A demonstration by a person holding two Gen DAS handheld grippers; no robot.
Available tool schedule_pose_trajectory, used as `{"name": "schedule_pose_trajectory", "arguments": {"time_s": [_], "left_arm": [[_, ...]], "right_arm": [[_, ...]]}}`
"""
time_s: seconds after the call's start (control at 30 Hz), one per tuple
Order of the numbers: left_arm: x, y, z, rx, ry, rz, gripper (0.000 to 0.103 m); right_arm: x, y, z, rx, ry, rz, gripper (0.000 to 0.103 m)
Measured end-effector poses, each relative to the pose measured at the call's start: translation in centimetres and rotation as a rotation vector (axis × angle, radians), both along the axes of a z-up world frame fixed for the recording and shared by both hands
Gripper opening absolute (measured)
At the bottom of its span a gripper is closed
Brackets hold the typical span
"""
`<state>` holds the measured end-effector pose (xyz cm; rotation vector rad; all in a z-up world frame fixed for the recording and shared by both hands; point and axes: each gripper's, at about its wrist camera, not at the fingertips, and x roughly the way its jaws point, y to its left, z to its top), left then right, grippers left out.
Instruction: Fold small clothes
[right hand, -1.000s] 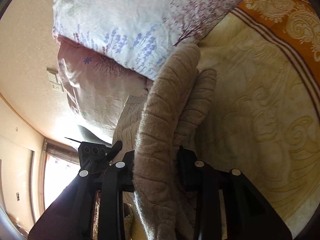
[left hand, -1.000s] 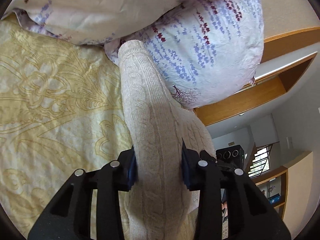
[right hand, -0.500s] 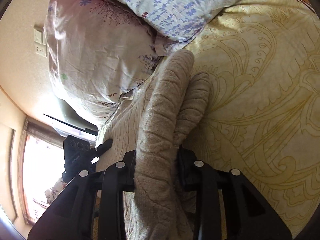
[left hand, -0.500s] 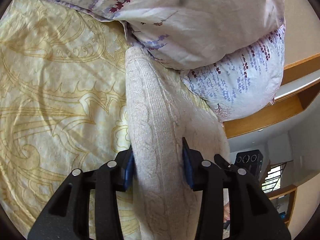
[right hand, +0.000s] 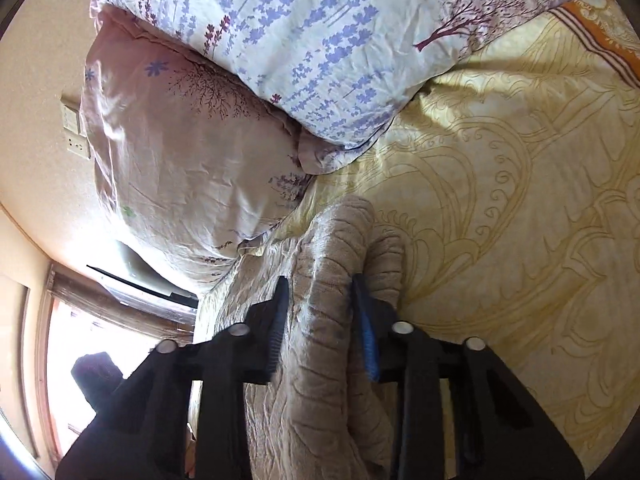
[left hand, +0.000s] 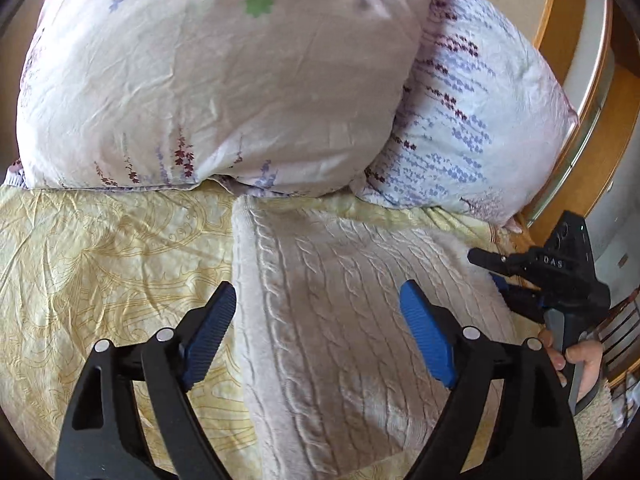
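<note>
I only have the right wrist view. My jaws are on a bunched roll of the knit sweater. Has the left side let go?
Observer: Yes. The left gripper is opening, its blue pads clear of the cream knit sweater, which lies flat on the bed beneath it.
Operator: Is the sweater's far edge near anything?
Observer: Its top edge sits right at the foot of the pink floral pillow, about touching it.
Operator: Can you see my gripper from there?
Observer: Yes, the right gripper shows at the sweater's right edge, with a hand on its handle.
Operator: What is beyond it?
Observer: A wooden bed frame curves behind the blue-flowered pillow.
</note>
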<state>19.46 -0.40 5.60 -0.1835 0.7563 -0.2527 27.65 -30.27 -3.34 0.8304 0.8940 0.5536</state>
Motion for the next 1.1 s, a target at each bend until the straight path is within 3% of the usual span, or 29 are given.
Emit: {"name": "schedule_pose_trajectory", "arguments": {"time_s": [0.17, 0.3, 0.43, 0.53, 0.67, 0.77, 0.93, 1.1], "left_arm": [[0.3, -2.2, -1.6, 0.092, 0.028, -0.033, 0.083], [0.3, -2.9, -1.9, 0.137, 0.023, -0.062, 0.079], [0.9, -3.3, -2.5, 0.175, 0.043, -0.071, 0.071], [0.9, -3.7, -2.8, 0.207, 0.034, -0.079, 0.071], [-1.3, -2.7, -1.1, 0.111, -0.009, -0.134, 0.07], [-3.7, -2.1, 0.0, 0.104, -0.069, -0.17, 0.066], [-5.0, -3.1, -0.8, 0.106, -0.024, -0.199, 0.044], [-5.6, -4.2, -2.0, 0.148, -0.019, -0.17, 0.043]], "right_arm": [[0.1, 0.6, 0.9, -0.12, -0.041, -0.029, 0.009], [1.1, 1.3, 1.2, -0.254, -0.023, -0.057, 0.008], [2.4, 2.0, 0.2, -0.309, 0.03, -0.059, 0.008], [2.2, 1.5, -0.1, -0.27, 0.047, -0.045, 0.009], [-1.3, -0.2, 1.2, -0.187, 0.018, -0.024, 0.023], [-4.5, -0.8, 2.3, -0.176, -0.037, -0.01, 0.023], [-7.6, -0.5, 2.0, -0.167, -0.044, 0.023, 0.023], [-8.4, -0.2, 1.4, -0.152, -0.027, 0.023, 0.023]]}}
